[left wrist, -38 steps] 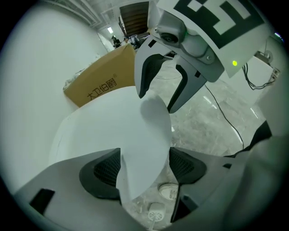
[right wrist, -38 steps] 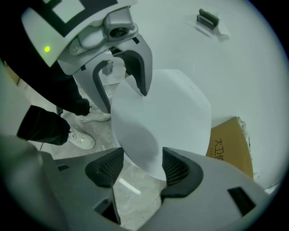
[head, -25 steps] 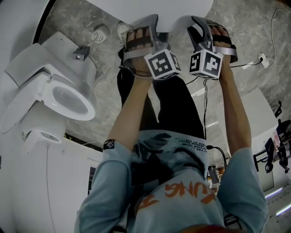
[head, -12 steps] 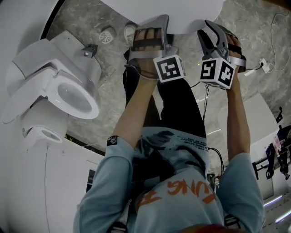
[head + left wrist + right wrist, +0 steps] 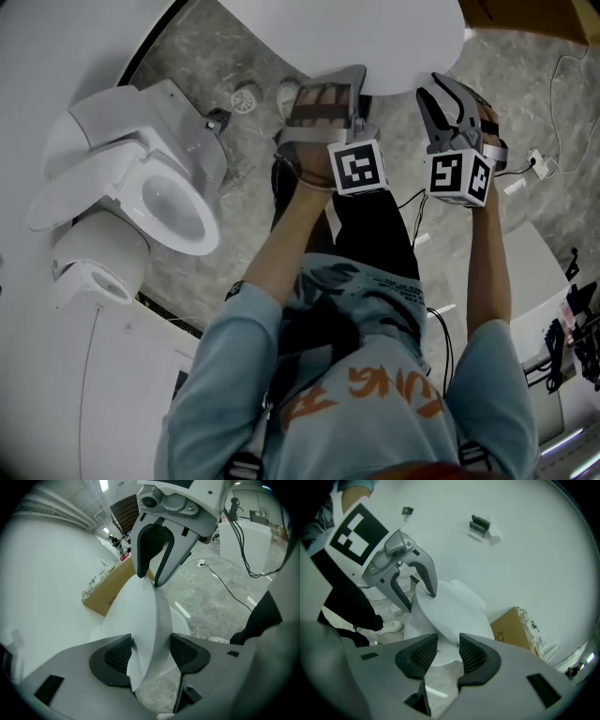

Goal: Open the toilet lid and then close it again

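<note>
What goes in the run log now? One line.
lid: lifted; left gripper: on lid, jaws just closing; right gripper: on lid, jaws just closing

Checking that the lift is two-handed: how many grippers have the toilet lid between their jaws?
2. The left gripper and the right gripper grip the near edge of the toilet lid, side by side; both pairs of jaws have just been closing on it.

Ahead, toilet lid (image 5: pixel 356 37) blocks; second toilet (image 5: pixel 141 159) left; floor (image 5: pixel 520 98) right open.
</note>
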Motion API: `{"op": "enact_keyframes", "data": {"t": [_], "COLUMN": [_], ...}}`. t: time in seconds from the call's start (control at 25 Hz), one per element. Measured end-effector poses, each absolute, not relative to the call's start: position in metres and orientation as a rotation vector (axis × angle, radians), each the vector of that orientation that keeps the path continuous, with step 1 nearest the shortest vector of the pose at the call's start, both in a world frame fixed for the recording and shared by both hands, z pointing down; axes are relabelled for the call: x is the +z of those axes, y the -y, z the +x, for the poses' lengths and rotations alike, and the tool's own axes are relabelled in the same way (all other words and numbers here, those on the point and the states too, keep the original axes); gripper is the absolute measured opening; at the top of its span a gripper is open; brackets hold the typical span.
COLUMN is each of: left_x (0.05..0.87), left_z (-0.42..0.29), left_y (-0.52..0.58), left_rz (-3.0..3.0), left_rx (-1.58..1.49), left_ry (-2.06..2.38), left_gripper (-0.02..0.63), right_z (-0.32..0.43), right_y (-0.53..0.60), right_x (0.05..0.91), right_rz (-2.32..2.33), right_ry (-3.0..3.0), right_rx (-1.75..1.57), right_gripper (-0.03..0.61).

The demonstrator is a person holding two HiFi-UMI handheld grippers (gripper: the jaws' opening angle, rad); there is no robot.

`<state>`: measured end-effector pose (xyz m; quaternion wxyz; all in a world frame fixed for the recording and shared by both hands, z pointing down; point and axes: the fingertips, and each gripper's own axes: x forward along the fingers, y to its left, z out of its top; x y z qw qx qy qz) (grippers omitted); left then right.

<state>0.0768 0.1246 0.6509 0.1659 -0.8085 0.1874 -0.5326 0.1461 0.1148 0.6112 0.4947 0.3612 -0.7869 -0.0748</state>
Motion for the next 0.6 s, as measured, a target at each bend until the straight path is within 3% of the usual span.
{"op": "enact_keyframes", "data": {"t": [0.24, 0.36, 0.6], "left_x": [0.611, 0.589, 0.545], "left_z": [0.066, 0.064, 0.054], "left_y": [-0.108, -0.099, -0.083], "left_rz": [-2.282, -2.287, -2.294], "left_rx": [-1.542, -1.521, -1.504], "left_ry": [-0.528, -0.543, -0.586], "left_gripper": [0.276, 0.272, 0.284], "right_z": [0.139, 0.134, 0.124], "right_y": [-0.104, -0.099, -0.079], "right_x": [0.569, 0.554, 0.516], "right_rz": [0.810, 0.760, 0.749], "right_ry": [1.910, 1.900, 1.869], "right_rx": [-0.321, -0.370, -0.476], "right_gripper": [0.152, 0.257, 0.256]}}
